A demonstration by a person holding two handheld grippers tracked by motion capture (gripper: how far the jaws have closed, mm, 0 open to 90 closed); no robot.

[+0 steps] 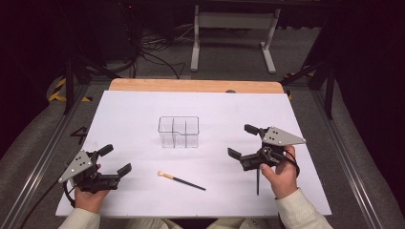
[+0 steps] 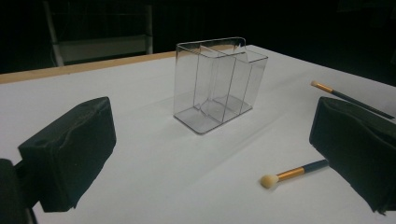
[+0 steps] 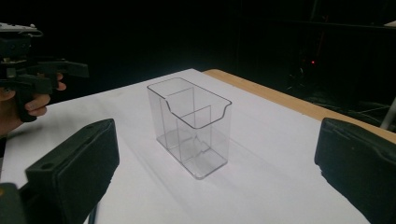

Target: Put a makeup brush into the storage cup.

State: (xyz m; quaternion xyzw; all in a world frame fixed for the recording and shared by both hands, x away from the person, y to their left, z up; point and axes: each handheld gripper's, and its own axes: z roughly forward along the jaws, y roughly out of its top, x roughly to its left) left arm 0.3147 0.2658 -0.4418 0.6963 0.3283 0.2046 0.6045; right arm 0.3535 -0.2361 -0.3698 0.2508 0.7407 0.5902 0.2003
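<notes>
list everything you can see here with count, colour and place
organiser: 1, clear plastic, compartmented, empty, upright mid-table
makeup brushes: 2, dark handles; one with gold ferrule and pale tip lies in front of the organiser, one lies under the right gripper
table cover: 1, white, over a wooden table
metal frame: 1, white, on the floor beyond
left gripper: 1, black, open, near left
right gripper: 1, black, open, near right
</notes>
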